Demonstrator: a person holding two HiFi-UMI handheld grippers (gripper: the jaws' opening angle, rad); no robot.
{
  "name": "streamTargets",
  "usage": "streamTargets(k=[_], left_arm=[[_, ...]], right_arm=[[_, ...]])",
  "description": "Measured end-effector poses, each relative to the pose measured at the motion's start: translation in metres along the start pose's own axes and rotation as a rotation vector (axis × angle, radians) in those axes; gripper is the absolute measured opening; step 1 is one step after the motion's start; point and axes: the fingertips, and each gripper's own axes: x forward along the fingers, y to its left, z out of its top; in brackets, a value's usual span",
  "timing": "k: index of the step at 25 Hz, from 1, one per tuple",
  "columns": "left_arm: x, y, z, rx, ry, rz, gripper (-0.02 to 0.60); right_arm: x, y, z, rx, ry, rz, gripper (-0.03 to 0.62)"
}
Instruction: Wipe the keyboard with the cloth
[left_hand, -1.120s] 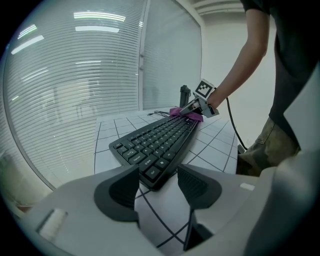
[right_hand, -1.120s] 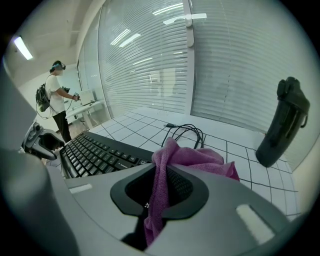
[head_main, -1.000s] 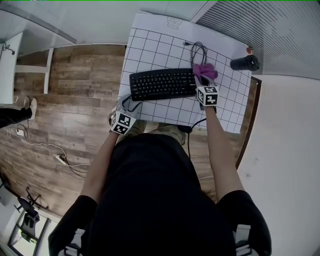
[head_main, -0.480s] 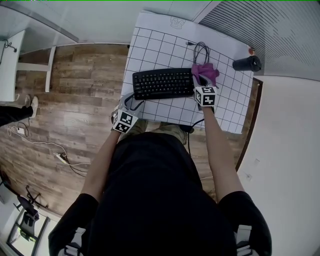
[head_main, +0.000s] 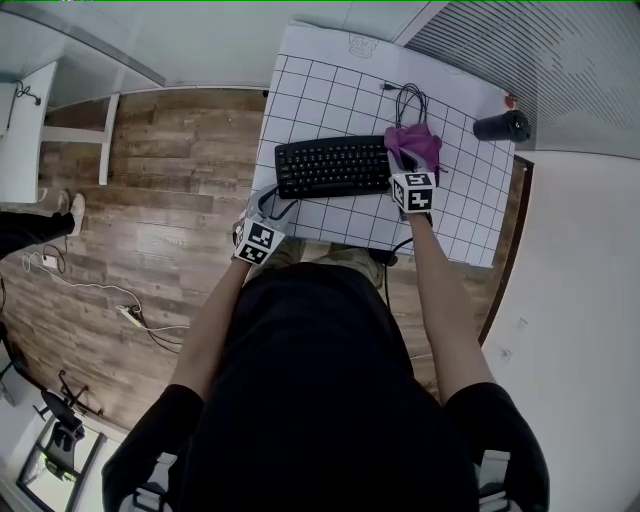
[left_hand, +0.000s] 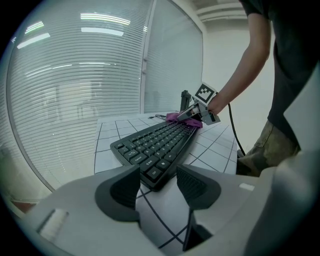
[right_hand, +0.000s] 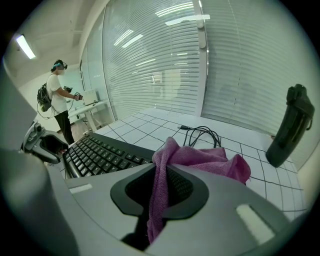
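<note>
A black keyboard (head_main: 330, 166) lies on the white gridded mat (head_main: 320, 90). My right gripper (head_main: 402, 163) is shut on the purple cloth (head_main: 414, 143) at the keyboard's right end. In the right gripper view the cloth (right_hand: 202, 160) is pinched between the pads of the right gripper (right_hand: 159, 189) and bunches beside the keyboard (right_hand: 100, 152). My left gripper (head_main: 272, 206) hovers at the keyboard's left end. Its jaws are closing a little, not pressing on anything. In the left gripper view the keyboard (left_hand: 155, 145) corner lies just beyond the left gripper (left_hand: 159, 174).
A black bottle (head_main: 500, 125) stands at the mat's far right, seen upright in the right gripper view as the bottle (right_hand: 290, 125). The keyboard's coiled cable (head_main: 405, 100) lies behind the cloth. Wooden floor lies left of the table. A person (right_hand: 59, 100) stands far off.
The right gripper has slid the cloth a little leftward along the keyboard's right end. The left gripper has stayed at the left end.
</note>
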Motion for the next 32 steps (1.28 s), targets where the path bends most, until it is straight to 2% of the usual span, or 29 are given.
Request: streamTargets(k=[15,26,32], left_arm=[[0.0,0.0,-0.001,-0.002,-0.009,-0.004,0.204],[-0.001,0.002,0.0,-0.001,-0.014,0.003,0.195],[-0.002,0.001,0.0,-0.002,-0.013,-0.001,0.196]], right_arm=[[0.006,0.035,0.005,-0.07,-0.006,0.059,0.057],[0.007,0.047,0.007,-0.105,0.002,0.07,0.057],[0.012,0.071,0.011,-0.142,-0.005,0.111,0.057]])
